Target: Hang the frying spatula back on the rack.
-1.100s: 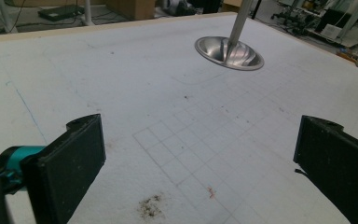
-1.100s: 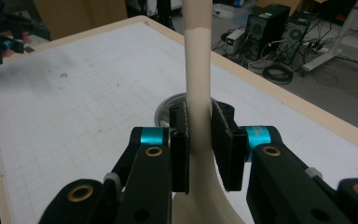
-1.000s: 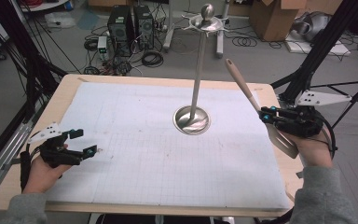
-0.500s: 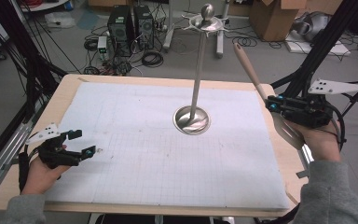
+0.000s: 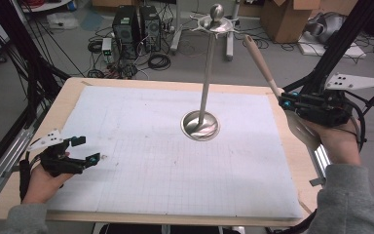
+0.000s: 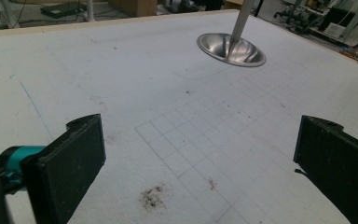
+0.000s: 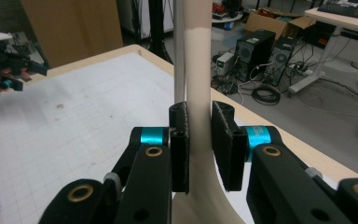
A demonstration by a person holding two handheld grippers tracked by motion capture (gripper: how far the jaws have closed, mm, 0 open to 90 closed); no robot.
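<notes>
— On top of the wooden table [image 5: 73,92] lies my white gridded mat [image 5: 141,161], with the steel stand [image 5: 205,83] near its middle; beyond are computer towers [image 5: 136,22], cables and cardboard boxes.

— What are your tools doing?

— My right gripper [image 5: 286,101] is clamped on the neck of a pale spatula [image 5: 260,63], held above the table's right edge, handle slanting up toward the stand's top. My left gripper [image 5: 85,149] rests gaping at the mat's left, nothing between its jaws.

— Do the views differ?

— My right gripper view shows the pads [image 7: 226,144] pinching the spatula; my left gripper view shows dark specks [image 6: 151,197] on the mat. I can read no writing anywhere.
</notes>
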